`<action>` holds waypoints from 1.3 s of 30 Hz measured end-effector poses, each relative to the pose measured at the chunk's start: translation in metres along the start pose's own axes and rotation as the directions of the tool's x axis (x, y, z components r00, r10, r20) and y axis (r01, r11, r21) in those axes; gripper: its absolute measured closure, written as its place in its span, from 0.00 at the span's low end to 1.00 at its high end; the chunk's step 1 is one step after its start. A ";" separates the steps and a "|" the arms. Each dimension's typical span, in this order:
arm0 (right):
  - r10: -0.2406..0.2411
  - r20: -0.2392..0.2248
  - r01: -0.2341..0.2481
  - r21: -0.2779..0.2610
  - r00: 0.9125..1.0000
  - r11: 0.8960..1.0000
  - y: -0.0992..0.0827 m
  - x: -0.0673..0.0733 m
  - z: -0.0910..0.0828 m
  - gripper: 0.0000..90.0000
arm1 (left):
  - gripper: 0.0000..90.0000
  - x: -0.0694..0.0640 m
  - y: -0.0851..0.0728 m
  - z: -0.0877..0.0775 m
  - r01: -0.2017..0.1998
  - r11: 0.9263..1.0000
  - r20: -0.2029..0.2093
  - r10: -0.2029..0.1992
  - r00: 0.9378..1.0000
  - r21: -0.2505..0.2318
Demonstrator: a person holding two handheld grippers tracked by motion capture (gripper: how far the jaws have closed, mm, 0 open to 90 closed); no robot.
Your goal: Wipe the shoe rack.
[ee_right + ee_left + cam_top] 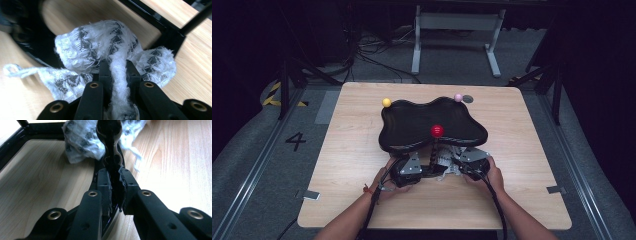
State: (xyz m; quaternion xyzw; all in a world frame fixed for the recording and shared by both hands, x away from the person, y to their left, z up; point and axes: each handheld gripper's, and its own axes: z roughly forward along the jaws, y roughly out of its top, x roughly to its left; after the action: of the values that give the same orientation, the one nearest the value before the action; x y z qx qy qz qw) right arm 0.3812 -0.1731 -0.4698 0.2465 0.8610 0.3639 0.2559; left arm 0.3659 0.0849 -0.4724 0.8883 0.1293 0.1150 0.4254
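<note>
White patterned cloth [112, 50] sits bunched just ahead of the right gripper [117, 72], whose jaws pinch 1 fold, likely to wipe with. Left gripper [115, 182] jaws are clamped on the black stand's [110, 142] beaded post, steadying it on the tabletop [175, 157] during wiping.

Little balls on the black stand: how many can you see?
3. A yellow ball at the stand's back left, a pink ball at its back right, a red ball in front. More may hide underneath.

cloth [110, 47]: white, black zigzag | stand [432, 122]: glossy black | knob [437, 131]: red
</note>
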 end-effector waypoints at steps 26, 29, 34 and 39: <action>-0.022 -0.050 0.021 -0.006 0.999 1.000 -0.002 -0.004 -0.009 0.89 | 0.83 0.003 -0.001 -0.015 -0.018 1.000 -0.047 0.018 0.999 -0.012; -0.020 -0.050 0.020 -0.005 0.999 1.000 -0.002 -0.004 -0.009 0.89 | 0.79 0.008 -0.017 -0.032 0.033 0.999 -0.068 -0.032 0.997 0.007; -0.029 -0.040 0.030 0.004 0.999 1.000 -0.002 -0.004 -0.010 0.89 | 0.64 0.029 -0.040 -0.057 0.125 0.992 -0.182 -0.119 0.976 0.023; -0.027 -0.042 0.028 0.004 0.999 1.000 -0.002 -0.004 -0.010 0.89 | 0.52 0.062 -0.056 -0.073 0.242 0.970 -0.267 -0.243 0.933 -0.039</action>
State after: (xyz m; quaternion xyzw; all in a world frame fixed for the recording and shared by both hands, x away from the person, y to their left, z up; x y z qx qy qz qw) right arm 0.3778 -0.1819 -0.4642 0.2277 0.8703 0.3633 0.2423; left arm 0.3942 0.1927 -0.4657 0.8405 0.2942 0.1817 0.4172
